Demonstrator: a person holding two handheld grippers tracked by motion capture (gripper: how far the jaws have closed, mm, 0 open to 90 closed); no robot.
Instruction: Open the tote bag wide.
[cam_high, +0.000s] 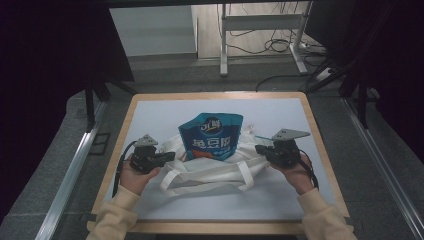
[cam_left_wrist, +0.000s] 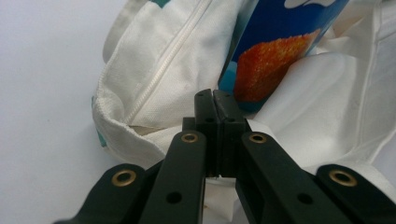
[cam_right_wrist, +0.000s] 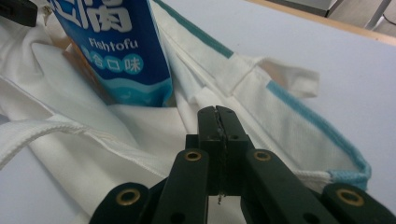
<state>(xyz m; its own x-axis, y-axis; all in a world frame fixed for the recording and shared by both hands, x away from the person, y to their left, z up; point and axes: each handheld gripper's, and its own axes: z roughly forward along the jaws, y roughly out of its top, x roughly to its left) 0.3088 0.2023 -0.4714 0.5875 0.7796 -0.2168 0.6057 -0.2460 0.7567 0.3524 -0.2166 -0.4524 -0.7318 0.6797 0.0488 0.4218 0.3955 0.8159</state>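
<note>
1. A white canvas tote bag (cam_high: 210, 167) lies crumpled at the middle of the table, mouth spread wide, with teal trim along one edge and its looped handles flopped toward the near side.
2. A blue snack pouch (cam_high: 212, 136), printed "Fishtofu" with an orange food picture, stands upright in the bag's open mouth, its lower part sunk into the cloth.

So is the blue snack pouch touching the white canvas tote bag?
Touching. In the right gripper view the blue snack pouch has its bottom edge tucked into the folds of the white canvas tote bag.
</note>
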